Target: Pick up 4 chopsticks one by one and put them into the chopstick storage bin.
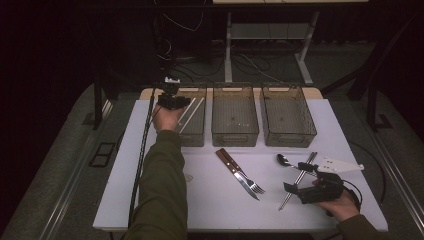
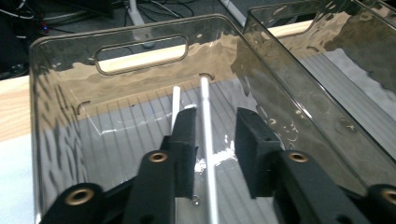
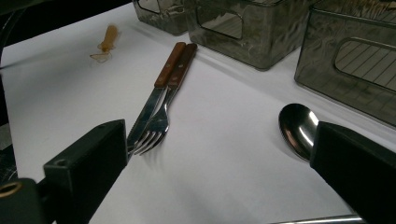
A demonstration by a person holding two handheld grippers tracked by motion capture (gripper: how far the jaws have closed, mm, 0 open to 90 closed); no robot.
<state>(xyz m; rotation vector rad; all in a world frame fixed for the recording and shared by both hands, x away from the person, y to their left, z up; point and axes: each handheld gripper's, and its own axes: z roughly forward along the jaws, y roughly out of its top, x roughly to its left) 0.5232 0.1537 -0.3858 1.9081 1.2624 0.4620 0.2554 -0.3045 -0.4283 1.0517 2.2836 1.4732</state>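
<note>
Overhead view: left gripper point(image 1: 172, 101) hangs over the leftmost clear bin point(image 1: 192, 122), in which two white chopsticks point(image 1: 190, 116) lie on the floor. Right gripper point(image 1: 301, 181) rests low over the white table point(image 1: 210, 200), jaws spread, beside a spoon point(image 1: 284, 160) and a metal chopstick pair point(image 1: 298, 179); knife point(image 1: 235, 172) and fork point(image 1: 250, 182) lie mid-table.

Left gripper view: jaws partly apart; one chopstick point(image 2: 208, 140) runs between the pads, apparently unclamped, the other point(image 2: 176, 102) passes behind the left pad.

Right gripper view: jaws wide apart, nothing held. Spoon bowl point(image 3: 298, 128) sits just beside one jaw, fork tines point(image 3: 149, 140) near the other.
</note>
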